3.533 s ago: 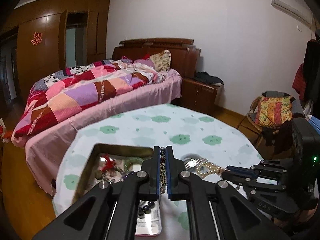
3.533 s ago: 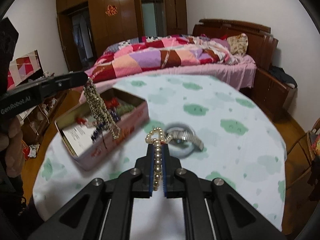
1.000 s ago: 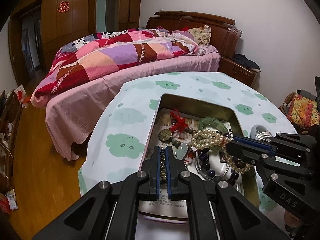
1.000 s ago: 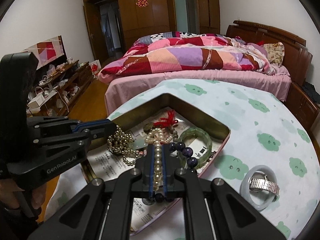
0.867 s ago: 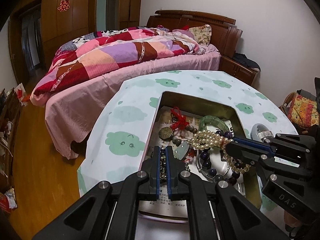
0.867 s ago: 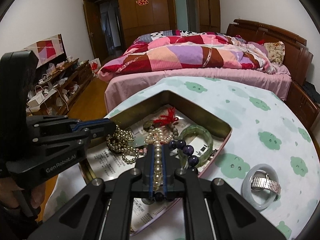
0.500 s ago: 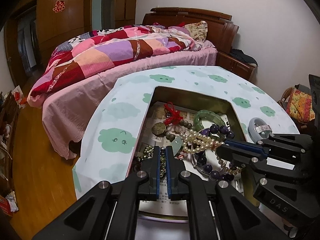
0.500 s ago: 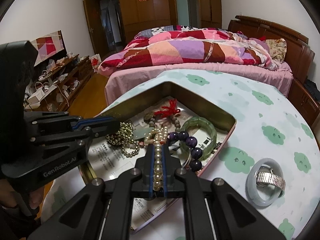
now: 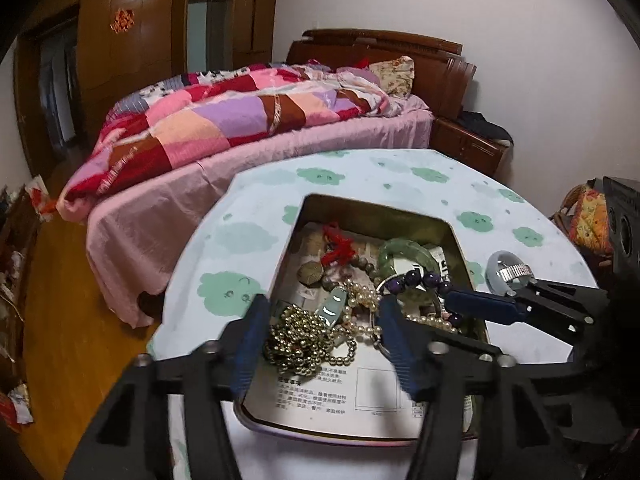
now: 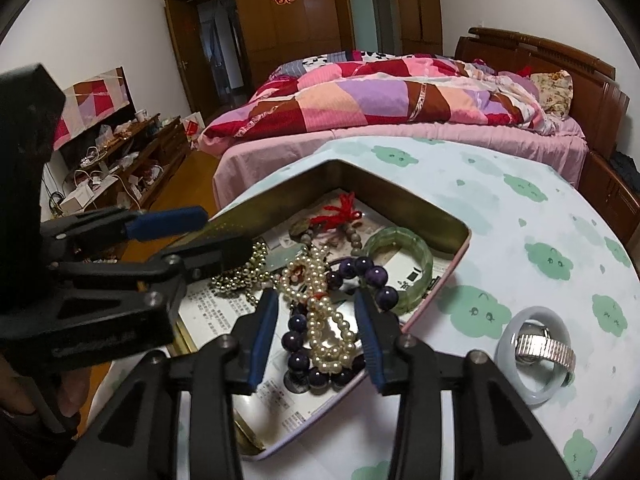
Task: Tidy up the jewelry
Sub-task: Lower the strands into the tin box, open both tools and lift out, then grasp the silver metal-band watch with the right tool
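Observation:
An open metal tin (image 9: 372,205) (image 10: 404,196) sits on the round table and holds jewelry. My left gripper (image 9: 322,312) is open over the tin, with a gold bead chain (image 9: 300,338) (image 10: 240,276) lying loose between its fingers. My right gripper (image 10: 316,300) is open above a white pearl necklace (image 10: 320,312) (image 9: 362,300) lying in the tin. A purple bead bracelet (image 10: 360,270) (image 9: 420,279), a green jade bangle (image 10: 400,256) (image 9: 404,256) and a red tassel (image 10: 340,210) (image 9: 338,246) also lie in the tin.
A pale bangle (image 10: 534,350) with a metal watch band (image 10: 544,350) (image 9: 514,270) lies on the cloud-print tablecloth (image 10: 520,220) right of the tin. A bed with a patchwork quilt (image 9: 240,116) stands beyond the table. Printed paper (image 9: 340,392) lines the tin.
Both grippers have opened. The gold chain has dropped from the left gripper and the pearl necklace from the right, and both now lie in the tin.

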Tool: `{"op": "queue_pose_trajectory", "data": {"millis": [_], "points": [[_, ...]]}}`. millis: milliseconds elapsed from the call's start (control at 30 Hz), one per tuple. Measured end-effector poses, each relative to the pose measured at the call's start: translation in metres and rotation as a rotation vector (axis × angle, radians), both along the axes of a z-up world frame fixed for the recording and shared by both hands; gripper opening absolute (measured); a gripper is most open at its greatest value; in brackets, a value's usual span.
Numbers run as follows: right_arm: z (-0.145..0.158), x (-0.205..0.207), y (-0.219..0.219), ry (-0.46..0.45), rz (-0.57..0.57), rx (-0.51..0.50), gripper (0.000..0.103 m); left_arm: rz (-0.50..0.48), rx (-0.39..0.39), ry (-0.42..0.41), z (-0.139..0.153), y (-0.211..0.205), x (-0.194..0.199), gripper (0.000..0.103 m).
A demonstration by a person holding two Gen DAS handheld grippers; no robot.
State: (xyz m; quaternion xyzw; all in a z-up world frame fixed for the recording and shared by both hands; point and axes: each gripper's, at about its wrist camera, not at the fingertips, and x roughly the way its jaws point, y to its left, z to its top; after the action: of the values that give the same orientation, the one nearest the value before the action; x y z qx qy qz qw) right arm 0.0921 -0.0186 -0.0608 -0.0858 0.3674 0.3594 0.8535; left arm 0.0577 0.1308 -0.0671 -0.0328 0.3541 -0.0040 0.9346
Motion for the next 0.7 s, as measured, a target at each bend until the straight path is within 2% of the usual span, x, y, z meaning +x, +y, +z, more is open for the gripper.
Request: {"op": "queue_pose_trajectory", "data": {"millis": [300,700], "points": [[0.007,0.001,-0.023,-0.04,-0.036,-0.002,0.043,0.032,0.043,0.011,-0.002,-0.003,0.002,0.062],[-0.004,0.021,-0.081,-0.041,-0.139,-0.055,0.043,-0.013,0.078,0.02,-0.003,-0.039,0.016,0.063]]}}
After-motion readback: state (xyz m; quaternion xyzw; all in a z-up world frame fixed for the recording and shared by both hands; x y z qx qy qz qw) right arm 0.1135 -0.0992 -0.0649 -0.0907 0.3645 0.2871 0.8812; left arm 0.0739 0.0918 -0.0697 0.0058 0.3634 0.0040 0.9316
